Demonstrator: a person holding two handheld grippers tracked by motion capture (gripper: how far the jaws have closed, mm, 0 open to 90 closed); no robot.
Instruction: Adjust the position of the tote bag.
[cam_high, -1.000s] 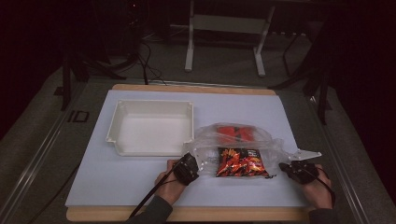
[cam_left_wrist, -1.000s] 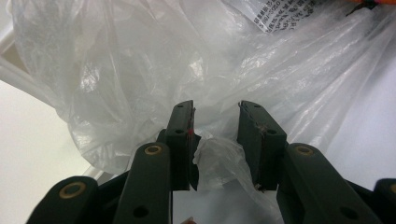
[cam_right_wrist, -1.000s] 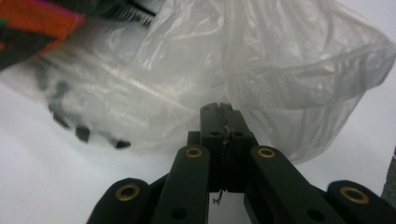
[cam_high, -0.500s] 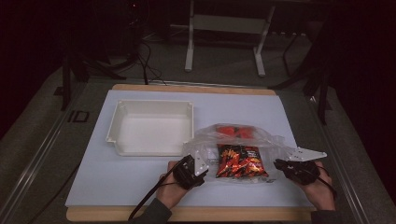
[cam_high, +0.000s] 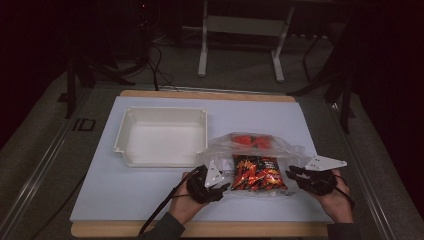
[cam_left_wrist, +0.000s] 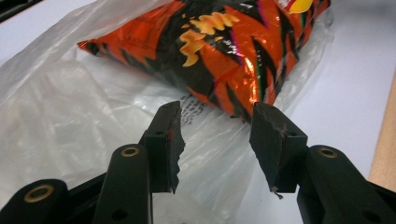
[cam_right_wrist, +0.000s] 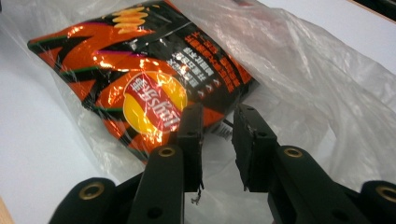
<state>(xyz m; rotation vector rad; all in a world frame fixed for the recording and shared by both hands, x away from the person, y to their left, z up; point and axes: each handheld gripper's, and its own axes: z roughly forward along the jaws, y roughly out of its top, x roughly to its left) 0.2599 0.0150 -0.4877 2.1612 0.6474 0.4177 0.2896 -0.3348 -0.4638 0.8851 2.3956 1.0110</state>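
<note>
High view first: nearest me, my left gripper sits at the near-left corner of the clear plastic bag, and my right gripper is at the bag's near-right side, both hands low by the wooden front edge of the table. Left gripper view shows my left gripper with its jaws spread wide over loose plastic, nothing pinched between them. Right gripper view has my right gripper with jaws parted by a narrower gap, pointed at the bag's film, gripping nothing as far as I can see. Inside the bag lies an orange-and-black chip packet, flat, and behind it something red I can't make out. Left of the bag, just beside it, the white tray sits on the white sheet.
</note>
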